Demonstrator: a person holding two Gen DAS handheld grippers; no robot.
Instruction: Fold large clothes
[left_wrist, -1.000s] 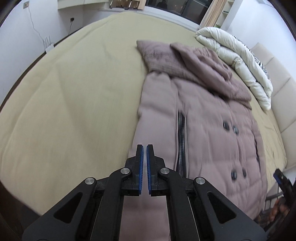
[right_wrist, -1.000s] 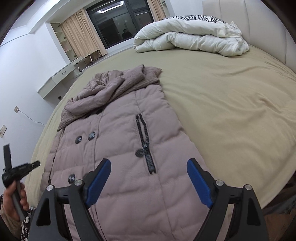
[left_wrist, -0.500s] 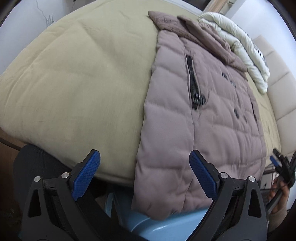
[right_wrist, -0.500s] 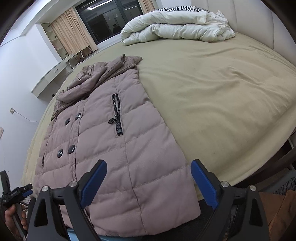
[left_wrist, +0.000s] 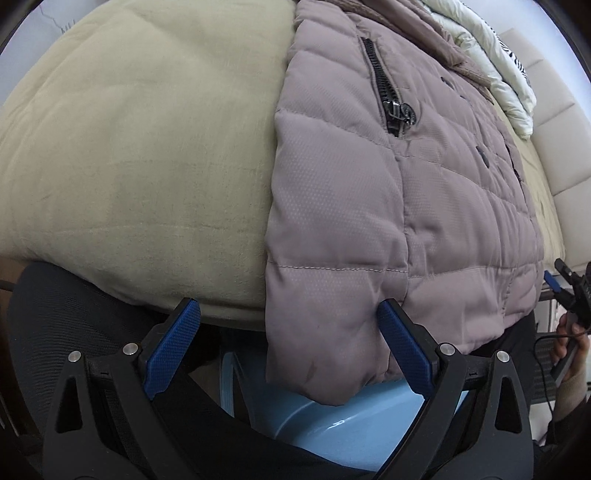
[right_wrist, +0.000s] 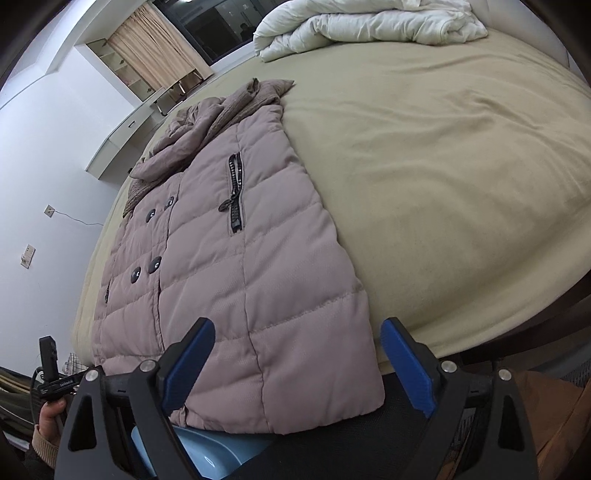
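Big olive-sheeted bed (right_wrist: 461, 177), and the mauve quilted puffer coat (right_wrist: 236, 266) lies flat along its left side, hem drooping over the near edge above a blue basin (left_wrist: 332, 421). Left gripper (left_wrist: 288, 347) gapes around one hem corner, right gripper (right_wrist: 295, 362) around the other, both released, likely lining up the lift.

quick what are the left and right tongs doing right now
Left tongs: open, holding nothing, at the coat's hem corner.
Right tongs: open, holding nothing, above the coat's hem.
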